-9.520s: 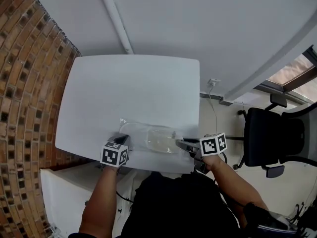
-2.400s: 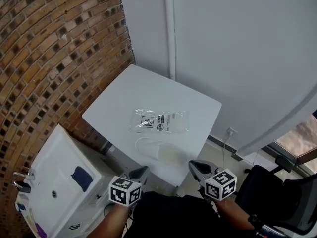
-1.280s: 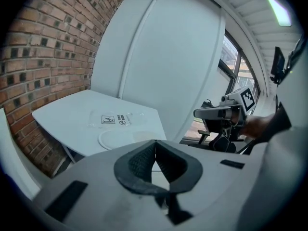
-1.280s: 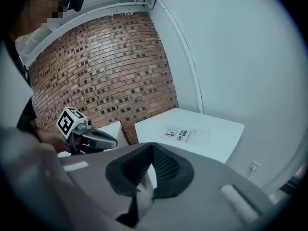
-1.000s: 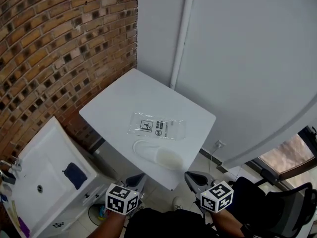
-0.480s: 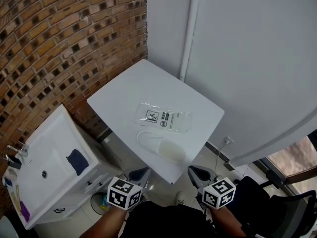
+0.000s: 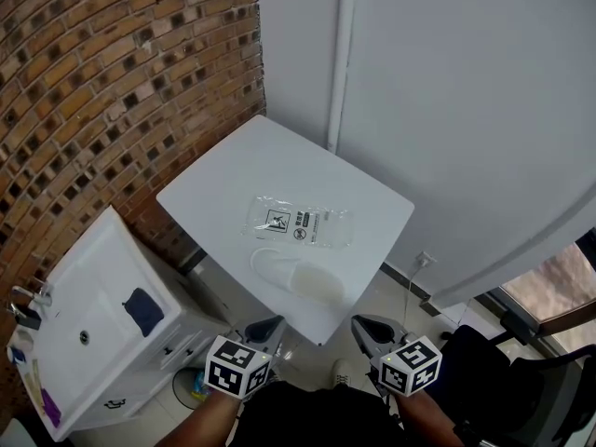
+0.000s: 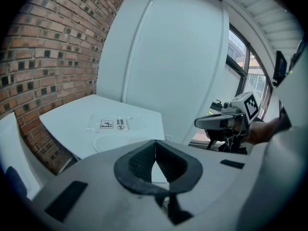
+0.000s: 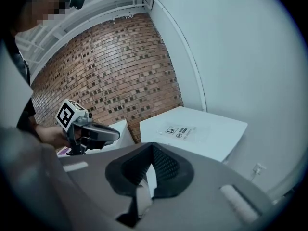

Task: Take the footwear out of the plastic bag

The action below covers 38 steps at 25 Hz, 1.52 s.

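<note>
**Slipper (image 7: 298, 278) lies outside plastic bag (image 7: 298, 223); both tools shut, empty**

The white slipper sits on the white table (image 7: 270, 161) by its near edge, just beside the clear bag and well apart from both tools. L gripper (image 7: 266, 328) & R gripper (image 7: 365, 329) hang below the table's near edge, jaws together w/ nothing btwn them. Bag print: square pictogram + round symbols; wording too small to read.

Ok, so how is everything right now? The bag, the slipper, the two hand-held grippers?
Plastic bag: empty, flat on the table.
Slipper: out, lying beside the bag.
Left hand-held gripper: shut, holding nothing.
Right hand-held gripper: shut, holding nothing.
</note>
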Each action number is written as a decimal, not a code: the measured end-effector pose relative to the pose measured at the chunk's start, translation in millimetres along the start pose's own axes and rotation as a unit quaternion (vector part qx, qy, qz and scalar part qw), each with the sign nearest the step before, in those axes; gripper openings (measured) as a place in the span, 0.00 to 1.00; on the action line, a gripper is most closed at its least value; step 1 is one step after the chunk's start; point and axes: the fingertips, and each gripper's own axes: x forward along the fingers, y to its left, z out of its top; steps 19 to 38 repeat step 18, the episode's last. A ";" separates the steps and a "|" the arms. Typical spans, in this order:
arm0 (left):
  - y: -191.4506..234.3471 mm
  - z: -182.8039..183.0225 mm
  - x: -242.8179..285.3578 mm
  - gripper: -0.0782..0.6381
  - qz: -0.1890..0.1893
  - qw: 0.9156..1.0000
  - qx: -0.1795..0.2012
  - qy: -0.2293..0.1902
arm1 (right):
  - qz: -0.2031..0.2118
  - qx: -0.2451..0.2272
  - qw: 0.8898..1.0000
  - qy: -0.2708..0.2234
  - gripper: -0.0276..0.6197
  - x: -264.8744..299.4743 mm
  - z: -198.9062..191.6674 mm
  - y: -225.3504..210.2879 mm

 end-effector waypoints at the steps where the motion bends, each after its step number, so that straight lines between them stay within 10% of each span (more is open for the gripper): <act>1: -0.8 -0.8 0.1 0.12 0.001 1.000 0.004 0.002 | -0.001 -0.006 1.000 0.001 0.04 -0.5 -0.8 0.7; 38: 12.0 0.8 -5.9 0.12 0.011 1.000 0.008 -0.002 | 0.000 -0.037 0.999 0.017 0.04 9.6 -2.4 7.9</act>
